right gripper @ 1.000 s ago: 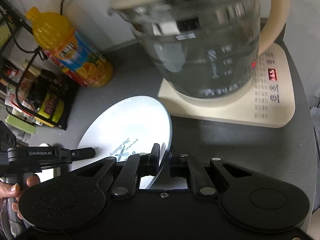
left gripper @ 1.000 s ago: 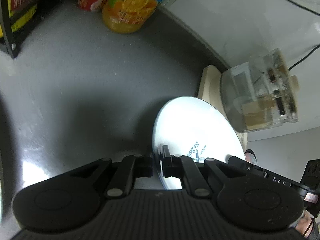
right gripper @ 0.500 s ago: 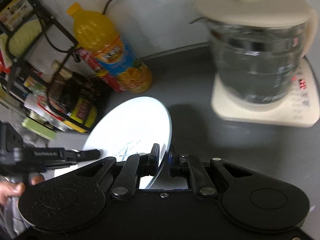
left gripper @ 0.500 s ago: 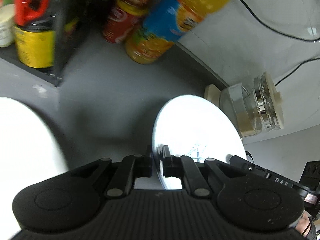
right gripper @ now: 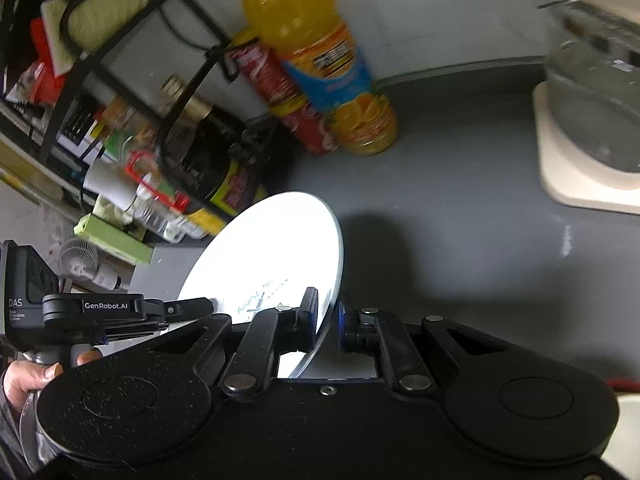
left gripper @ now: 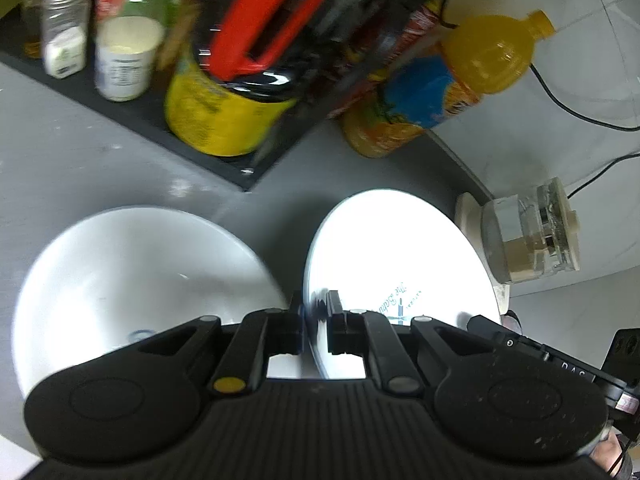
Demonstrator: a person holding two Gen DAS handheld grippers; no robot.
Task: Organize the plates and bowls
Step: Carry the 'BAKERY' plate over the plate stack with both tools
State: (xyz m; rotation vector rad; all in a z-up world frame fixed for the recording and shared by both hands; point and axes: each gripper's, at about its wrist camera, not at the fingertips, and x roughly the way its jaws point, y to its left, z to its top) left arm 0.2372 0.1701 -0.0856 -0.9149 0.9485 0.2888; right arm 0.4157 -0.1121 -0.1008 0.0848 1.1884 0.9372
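While both tools pinch the same white plate, each camera sees a different side of it. The left tool is closed on the plate's rim, and the right tool is closed on the rim at another spot. The plate is up in the air, tilted on its edge above the grey surface.

Only the left camera shows a second white plate, lying flat on the surface just left of the held plate. It looks blurry. Only the right camera shows a hand gripping the left tool's handle.

Both cameras show the orange juice bottle beyond the held plate, and the glass kettle to the right of it.
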